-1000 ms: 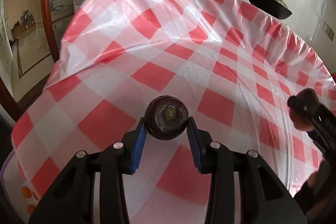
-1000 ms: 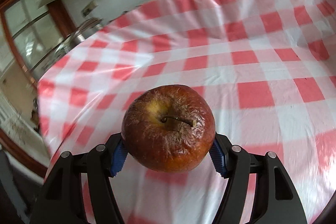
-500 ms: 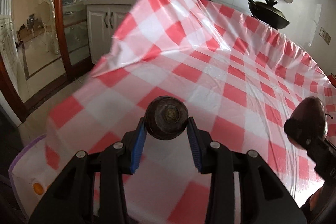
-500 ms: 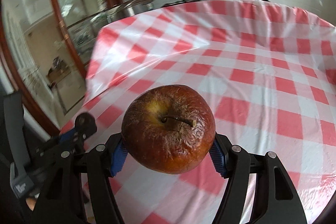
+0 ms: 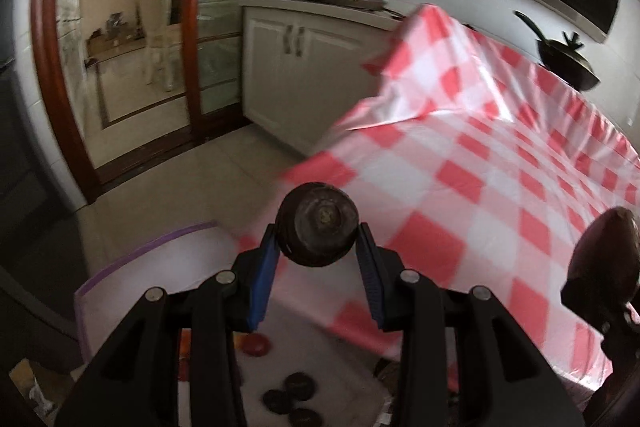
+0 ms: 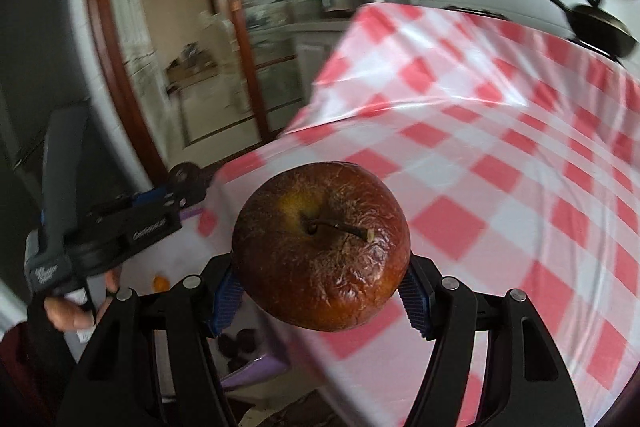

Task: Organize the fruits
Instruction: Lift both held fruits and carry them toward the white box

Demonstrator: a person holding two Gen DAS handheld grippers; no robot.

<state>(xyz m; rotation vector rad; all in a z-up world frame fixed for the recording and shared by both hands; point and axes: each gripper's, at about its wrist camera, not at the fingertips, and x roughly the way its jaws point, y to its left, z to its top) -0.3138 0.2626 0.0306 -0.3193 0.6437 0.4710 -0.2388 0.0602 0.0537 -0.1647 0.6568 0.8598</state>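
Two grippers were up: the left gripper point(image 5: 318, 267) carried one small dark fruit point(image 5: 318, 225), the right gripper point(image 6: 322, 287) one wrinkled apple point(image 6: 321, 247). Three dark fruits point(image 5: 294, 401) showed in the white bin point(image 5: 160, 267), plus one red point(image 5: 253, 345).

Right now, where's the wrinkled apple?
The wrinkled apple is clamped in the right claw, centre of the right wrist view, stem facing the camera, held off the near-left edge of the checkered tablecloth.

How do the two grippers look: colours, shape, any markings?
Both are black plastic frames with silver screws and blue ribbed pads. The left gripper and right gripper match. In the right wrist view, the left one shows a grey handle and white lettering, unreadable here.
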